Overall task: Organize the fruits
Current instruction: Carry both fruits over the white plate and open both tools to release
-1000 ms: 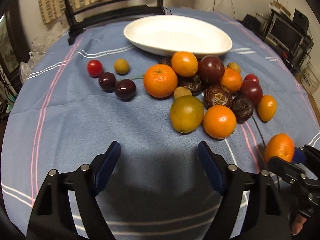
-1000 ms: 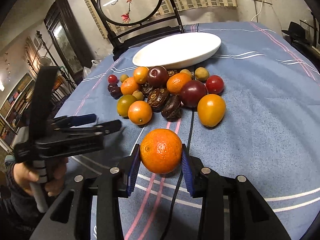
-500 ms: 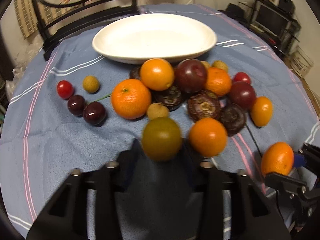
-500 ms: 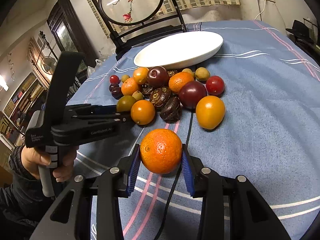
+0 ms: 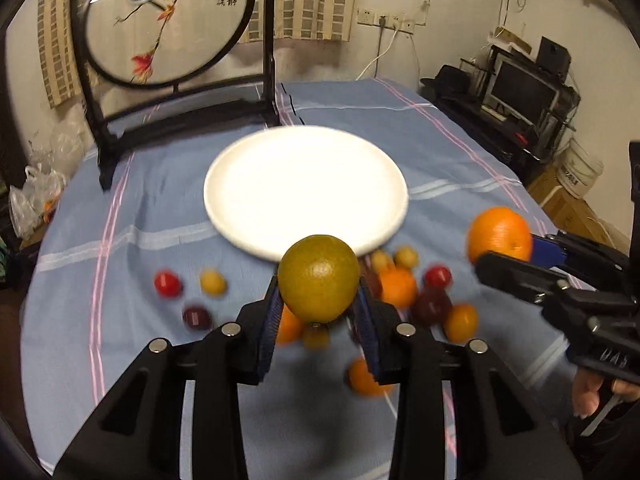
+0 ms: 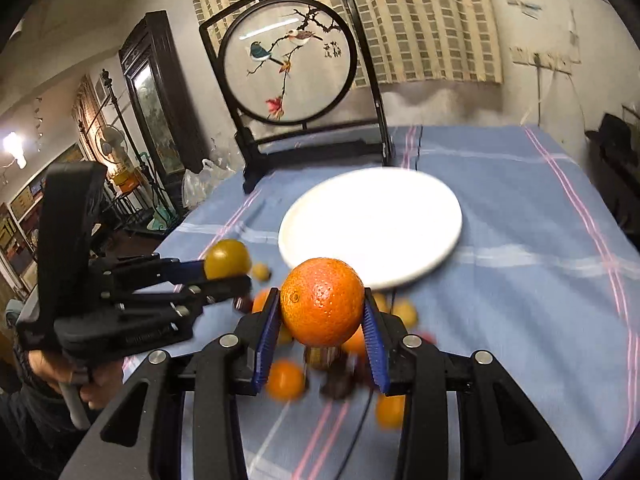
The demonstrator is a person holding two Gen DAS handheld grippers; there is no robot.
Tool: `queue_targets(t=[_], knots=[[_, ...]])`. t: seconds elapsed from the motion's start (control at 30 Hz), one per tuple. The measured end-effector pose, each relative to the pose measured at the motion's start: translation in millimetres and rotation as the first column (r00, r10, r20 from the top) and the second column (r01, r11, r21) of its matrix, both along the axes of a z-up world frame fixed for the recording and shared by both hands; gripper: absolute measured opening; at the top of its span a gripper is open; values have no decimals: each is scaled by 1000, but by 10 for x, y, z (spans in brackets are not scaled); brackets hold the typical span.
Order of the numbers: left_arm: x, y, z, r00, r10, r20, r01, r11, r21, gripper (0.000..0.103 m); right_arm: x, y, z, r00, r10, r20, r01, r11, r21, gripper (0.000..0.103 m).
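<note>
The white plate (image 5: 306,188) is bare, so by the look of it the sorting has hardly begun. The left gripper (image 5: 319,320) clamps a green-yellow citrus fruit (image 5: 319,278) between its blue pads, held in the air just short of the plate's near rim. The right gripper (image 6: 322,334) grips an orange (image 6: 322,300) the same way, also on the near side of the plate. Every other fruit lies loose on the blue tablecloth (image 5: 460,152) in front of the plate: small oranges, red tomatoes, dark plums and little yellow fruits, blurred here. Both held fruits remain to be set down, then the whole pile.
</note>
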State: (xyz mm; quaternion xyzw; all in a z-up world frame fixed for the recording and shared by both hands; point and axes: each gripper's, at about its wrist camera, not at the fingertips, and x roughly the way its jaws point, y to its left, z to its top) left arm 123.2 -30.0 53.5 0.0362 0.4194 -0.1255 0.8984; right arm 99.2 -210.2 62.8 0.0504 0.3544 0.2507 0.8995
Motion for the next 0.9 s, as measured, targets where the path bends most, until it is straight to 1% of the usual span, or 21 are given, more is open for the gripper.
queue_targets(t=[0.07, 0.13, 0.2, 0.3, 0.37, 0.5, 0.53, 0.57, 0.6, 0.67, 0.7, 0.73, 0.77, 0.8, 0.87, 0.9], knots=[[269, -29, -12, 1000, 21, -22, -21, 1000, -8, 35, 239, 105, -40, 1000, 6, -9, -6, 1000, -25, 40], [539, -12, -74, 997, 65, -38, -65, 998, 1, 35, 536, 199, -151, 999, -14, -35, 12, 998, -58, 40], [778, 13, -207, 993, 93, -76, -93, 996, -1, 35, 787, 267, -320, 996, -37, -78, 29, 995, -98, 40], [1074, 33, -449, 982, 107, -155, -108, 994, -3, 35, 1055, 319, -518, 990, -40, -136, 24, 993, -117, 40], [1171, 31, -555, 978, 122, -170, -120, 993, 18, 35, 1178, 344, -614, 985, -53, -166, 31, 990, -134, 40], [1303, 49, -684, 970, 146, -194, -144, 989, 21, 36, 1334, 375, -800, 974, -70, -217, 36, 987, -159, 42], [1315, 41, -692, 968, 155, -199, -152, 988, 28, 39, 1358, 366, -822, 970, -73, -231, 37, 987, -157, 44], [1311, 48, -686, 966, 165, -199, -161, 986, 34, 42, 1363, 339, -818, 968, -86, -236, 49, 986, -156, 49], [1271, 51, -639, 969, 159, -186, -157, 987, 28, 46, 1318, 314, -776, 970, -95, -223, 63, 987, -148, 53], [1134, 51, -492, 979, 146, -145, -145, 989, 19, 52, 1209, 251, -682, 974, -97, -204, 73, 990, -124, 57], [1049, 54, -391, 983, 145, -114, -144, 989, 16, 60, 1115, 208, -614, 977, -91, -191, 71, 991, -110, 57], [968, 51, -298, 986, 146, -82, -145, 989, 14, 71, 1002, 169, -540, 982, -93, -166, 75, 991, -111, 58], [834, 56, -192, 988, 151, -37, -150, 989, 19, 75, 942, 144, -486, 985, -97, -146, 80, 990, -116, 63], [687, 61, -106, 988, 151, 6, -151, 988, 26, 81, 791, 89, -407, 988, -107, -111, 94, 988, -121, 70], [430, 80, -16, 987, 151, 58, -153, 987, 38, 84, 558, -5, -321, 990, -117, -73, 108, 987, -118, 76], [318, 92, -4, 986, 150, 68, -153, 988, 36, 85, 384, -63, -293, 992, -112, -59, 104, 988, -118, 76]])
